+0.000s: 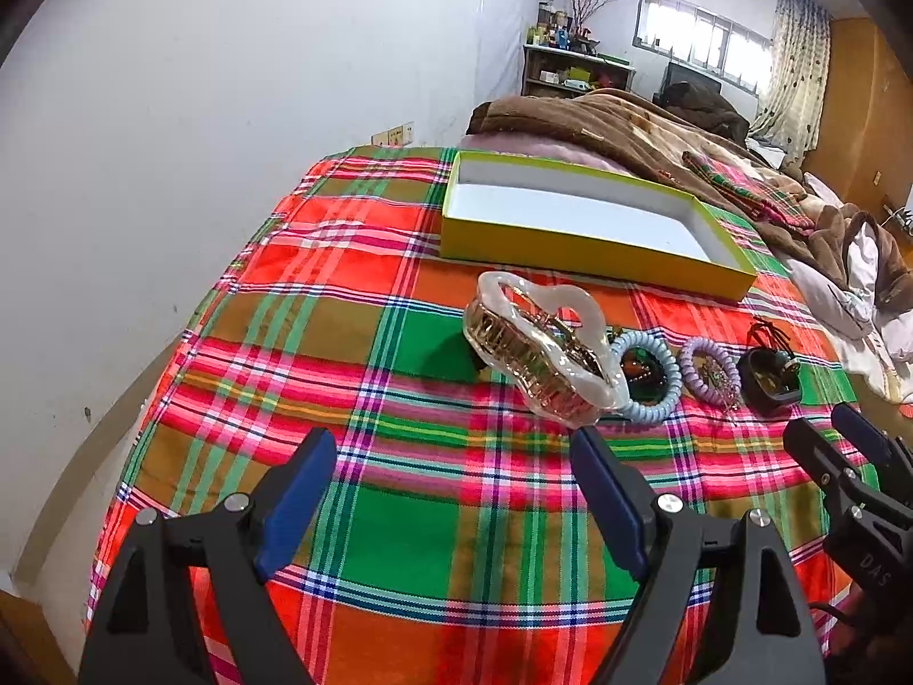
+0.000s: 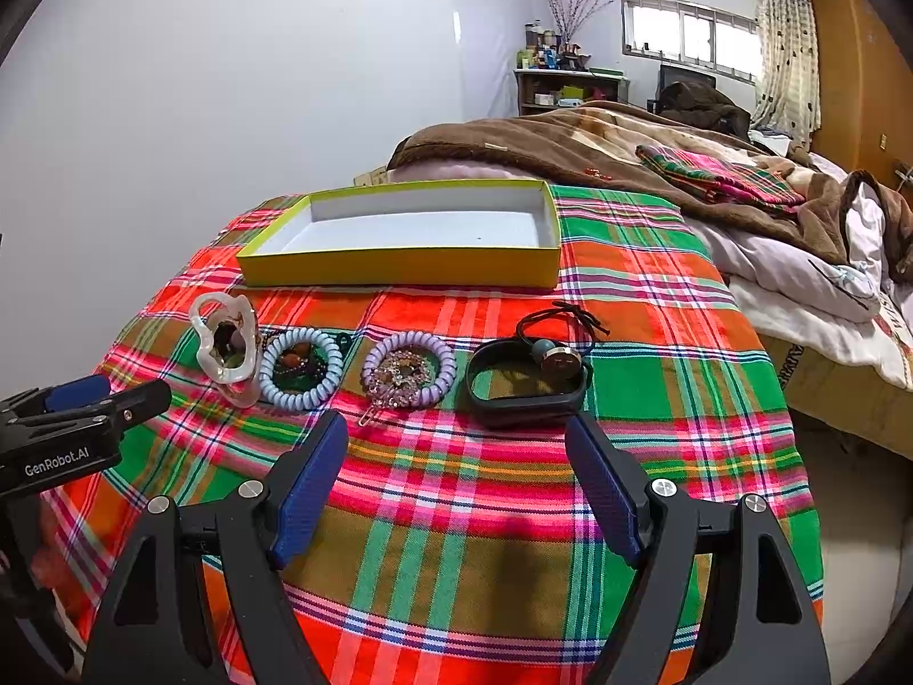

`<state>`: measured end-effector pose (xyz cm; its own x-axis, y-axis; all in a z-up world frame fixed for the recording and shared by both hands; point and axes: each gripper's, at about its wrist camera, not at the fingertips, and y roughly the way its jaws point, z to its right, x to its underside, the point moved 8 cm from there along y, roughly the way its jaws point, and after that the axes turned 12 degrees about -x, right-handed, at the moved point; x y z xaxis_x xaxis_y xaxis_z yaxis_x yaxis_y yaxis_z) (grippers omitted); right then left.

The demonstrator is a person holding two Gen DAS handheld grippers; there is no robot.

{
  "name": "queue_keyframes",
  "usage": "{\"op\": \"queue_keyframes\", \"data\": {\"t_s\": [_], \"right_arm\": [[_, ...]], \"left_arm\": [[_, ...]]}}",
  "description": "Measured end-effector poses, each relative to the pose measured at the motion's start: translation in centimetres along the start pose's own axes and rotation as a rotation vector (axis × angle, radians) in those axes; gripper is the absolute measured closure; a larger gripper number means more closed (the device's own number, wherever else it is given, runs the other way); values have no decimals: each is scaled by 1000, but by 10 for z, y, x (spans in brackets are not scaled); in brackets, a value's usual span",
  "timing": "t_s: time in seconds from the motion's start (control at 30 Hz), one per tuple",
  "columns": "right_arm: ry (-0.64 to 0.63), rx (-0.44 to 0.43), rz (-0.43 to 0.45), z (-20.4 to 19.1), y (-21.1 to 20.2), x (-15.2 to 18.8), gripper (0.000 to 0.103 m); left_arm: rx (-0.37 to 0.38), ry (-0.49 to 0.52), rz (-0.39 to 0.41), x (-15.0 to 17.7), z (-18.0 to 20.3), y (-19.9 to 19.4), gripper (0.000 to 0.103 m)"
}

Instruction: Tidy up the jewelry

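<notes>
- A bed is covered by a bright plaid cotton cloth (image 2: pixel 456 514) in red, green and orange, flat and woven.
- Two hand-held black grippers with ribbed blue pads are seen above the near edge of the cloth; the left gripper (image 1: pixel 453 491) and the right gripper (image 2: pixel 456 479) are both spread wide and hold nothing.
- A row of hair accessories and jewelry is laid across the middle of the cloth, just ahead of both tools.
- From left to right the row is made up of: a glossy pearl-white wavy plastic claw clip with gold teeth (image 1: pixel 536 354); a pale blue spiral coil hair tie (image 2: pixel 301 368) with dark beads inside its ring; a lilac spiral coil hair tie (image 2: pixel 409 368) with a sparkly beaded piece inside it; and a black rounded-square bangle (image 2: pixel 525 385) with a thin black elastic and a round charm resting on it.
- Behind the row, a shallow rectangular cardboard box, yellow-green outside and white inside (image 2: pixel 399 268), is seen empty.
- The task appears to be at its start, nothing being in the box.
- For a good first pick, one item at a time should probably be straddled squarely; the slick claw clip is likely best pinched across its body, and the springy coils may squash or roll.
- A brown fleece blanket (image 2: pixel 570 142) is heaped further back.
</notes>
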<state>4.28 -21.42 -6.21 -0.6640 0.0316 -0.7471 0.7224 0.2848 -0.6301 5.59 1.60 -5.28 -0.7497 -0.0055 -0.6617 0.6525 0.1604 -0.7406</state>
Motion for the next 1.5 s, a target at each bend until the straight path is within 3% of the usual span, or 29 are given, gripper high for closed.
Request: {"op": "queue_keyframes", "data": {"t_s": [1.5], "right_arm": [[-15,-6,-9,7,3,-8,24]], "left_arm": [[3,0,-36,-5,2,12,17]]}}
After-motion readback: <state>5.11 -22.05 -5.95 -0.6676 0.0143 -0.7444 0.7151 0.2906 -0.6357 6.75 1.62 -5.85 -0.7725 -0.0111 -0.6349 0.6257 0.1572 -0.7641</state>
